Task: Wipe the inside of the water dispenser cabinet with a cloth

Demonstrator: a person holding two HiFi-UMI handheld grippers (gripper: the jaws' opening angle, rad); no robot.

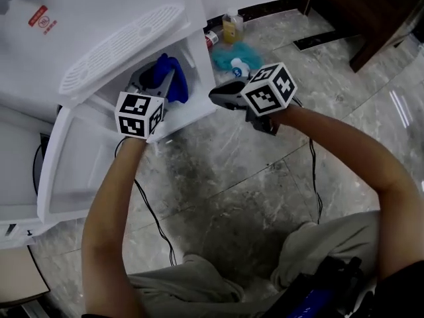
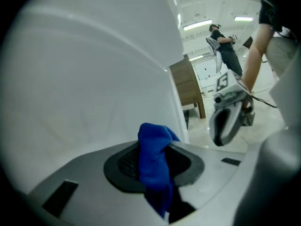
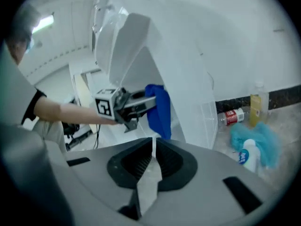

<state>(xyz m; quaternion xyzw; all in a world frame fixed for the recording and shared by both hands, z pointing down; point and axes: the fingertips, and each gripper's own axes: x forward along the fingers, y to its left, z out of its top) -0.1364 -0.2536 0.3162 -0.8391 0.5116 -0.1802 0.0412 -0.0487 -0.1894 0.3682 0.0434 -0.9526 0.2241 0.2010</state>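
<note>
Two tools [image 2: 153,160] [image 3: 153,149], one blue cloth [image 1: 173,78], one water dispenser [image 1: 99,18], three bottles [image 3: 233,117] [image 3: 257,108] [image 3: 246,157]

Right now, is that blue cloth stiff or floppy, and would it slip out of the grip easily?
Probably floppy: the blue cloth bunches at the left gripper's jaws and droops in loose folds. Likely light, since a pinch on one part carries it all. Its fuzzy-looking surface should resist slipping, though a snag might tug it free.

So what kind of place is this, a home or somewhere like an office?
Probably an office or lab-like hall, not a home: a white water dispenser on a polished stone floor, long ceiling strip lights, and another person across the room.
</note>
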